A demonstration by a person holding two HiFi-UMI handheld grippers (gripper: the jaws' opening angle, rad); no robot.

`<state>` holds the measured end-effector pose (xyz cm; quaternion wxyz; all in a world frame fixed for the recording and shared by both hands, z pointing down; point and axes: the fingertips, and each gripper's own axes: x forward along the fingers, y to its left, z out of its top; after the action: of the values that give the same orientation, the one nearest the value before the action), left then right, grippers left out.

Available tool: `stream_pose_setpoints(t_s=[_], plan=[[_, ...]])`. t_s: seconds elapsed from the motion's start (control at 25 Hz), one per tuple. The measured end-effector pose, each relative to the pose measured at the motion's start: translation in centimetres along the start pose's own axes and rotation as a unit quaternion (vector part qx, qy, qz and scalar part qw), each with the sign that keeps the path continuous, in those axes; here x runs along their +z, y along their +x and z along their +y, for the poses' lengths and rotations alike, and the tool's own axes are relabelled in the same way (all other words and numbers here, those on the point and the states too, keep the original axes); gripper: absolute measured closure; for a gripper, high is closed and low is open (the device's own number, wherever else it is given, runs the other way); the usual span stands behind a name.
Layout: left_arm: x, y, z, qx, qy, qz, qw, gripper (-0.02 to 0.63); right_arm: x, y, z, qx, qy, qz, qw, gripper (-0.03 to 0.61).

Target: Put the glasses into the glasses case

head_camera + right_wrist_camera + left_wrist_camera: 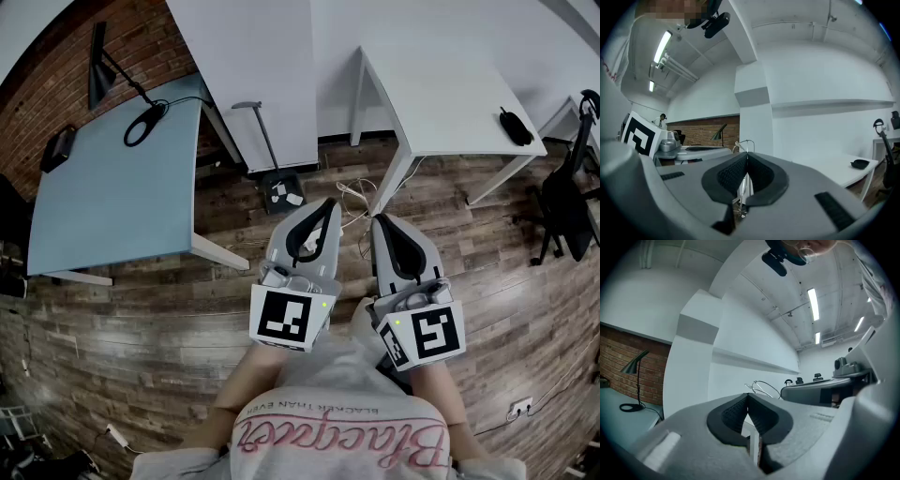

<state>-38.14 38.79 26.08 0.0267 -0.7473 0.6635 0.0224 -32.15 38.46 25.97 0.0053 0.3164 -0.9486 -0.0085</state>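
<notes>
No glasses show in any view. A small dark object (515, 126), perhaps the glasses case, lies near the right end of the white table (441, 103); it also shows in the right gripper view as a dark object (859, 163). Both grippers are held close to the person's body, above the wooden floor and well short of both tables. My left gripper (328, 204) (747, 395) is shut, its dark pads meeting at the tips with nothing between them. My right gripper (378, 221) (747, 154) is shut the same way, empty.
A blue table (112, 197) stands at the left with a black lamp (98, 52) and a dark item (58, 147) on it. Between the tables are a white pillar (253, 75), a metal stand base (281, 192) and floor cables (352, 197). A black chair (567, 211) is at the right.
</notes>
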Motion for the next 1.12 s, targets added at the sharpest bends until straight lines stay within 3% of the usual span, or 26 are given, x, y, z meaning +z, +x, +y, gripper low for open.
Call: stream_pose_setpoints(t_s=[0.44,0.88,1.12], plan=[[-0.4,5.5,-1.0,0.021,0.001,-0.006,0.9998,0.607,0.2,1.7,-5.0,0.032,-0.011,0.001,0.999,0.566],[-1.2,14.6,-7.0,-0.003,0.0,0.0,1.0,0.607,-0.2,1.0,-15.4,0.016,-0.012,0.003,1.0,0.566],[-1.6,19.8,-11.3,-0.023,0.021,0.002,0.9995,0.607,-0.1,0.3,-22.2,0.001,-0.007,-0.005,1.0,0.566]])
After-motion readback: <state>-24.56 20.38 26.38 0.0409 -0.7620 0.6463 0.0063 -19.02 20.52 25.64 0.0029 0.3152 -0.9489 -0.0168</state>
